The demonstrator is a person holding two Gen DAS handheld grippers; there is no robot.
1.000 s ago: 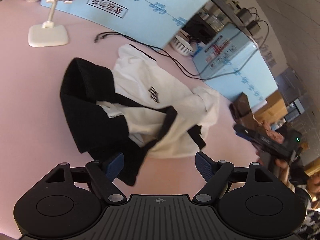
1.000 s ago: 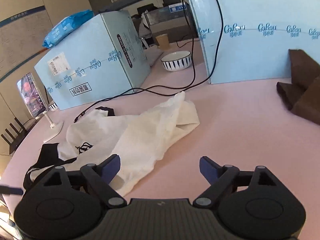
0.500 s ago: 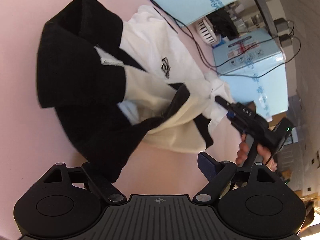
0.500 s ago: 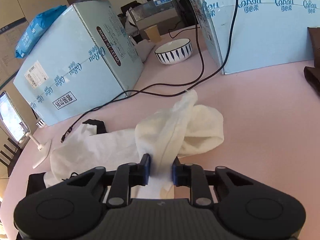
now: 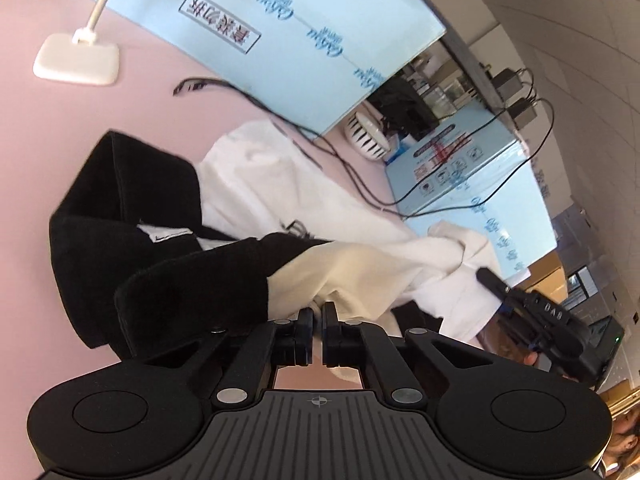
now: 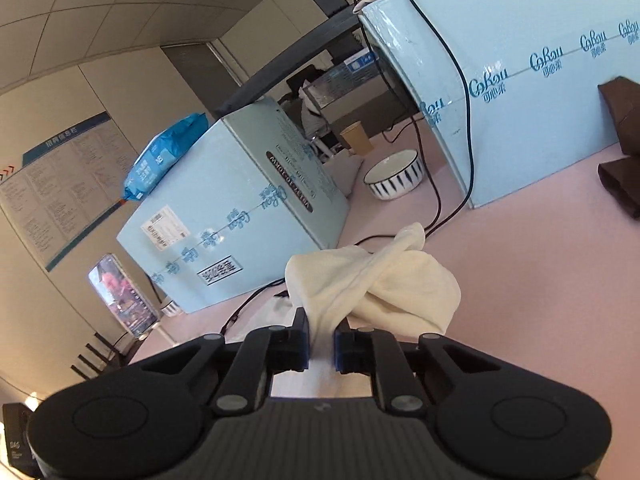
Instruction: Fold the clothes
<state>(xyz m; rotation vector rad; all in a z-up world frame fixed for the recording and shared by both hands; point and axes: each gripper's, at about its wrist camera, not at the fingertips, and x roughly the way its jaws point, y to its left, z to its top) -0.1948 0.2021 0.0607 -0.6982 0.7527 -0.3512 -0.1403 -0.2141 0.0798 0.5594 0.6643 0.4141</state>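
The striped bowl [image 6: 394, 179] looks empty; left tongs [image 5: 316, 314], wide before, and right tongs [image 6: 321, 330] now both pinch the black-and-white garment [image 5: 348, 276].

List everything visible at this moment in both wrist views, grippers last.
Garment: one, white and cream with black sleeves, bunched on the table.
Table: one, pink.
Cardboard boxes: two, light blue, at the table's far edge.
Bowl: one, white with dark stripes, between the boxes.
Phone on stand: one, white stand, far corner.
Cables: black, draped over the boxes.
Brown cloth: one, right edge.
Blue packet: one, atop a box.
Left gripper: shut on cream fabric.
Right gripper: shut on cream fabric.
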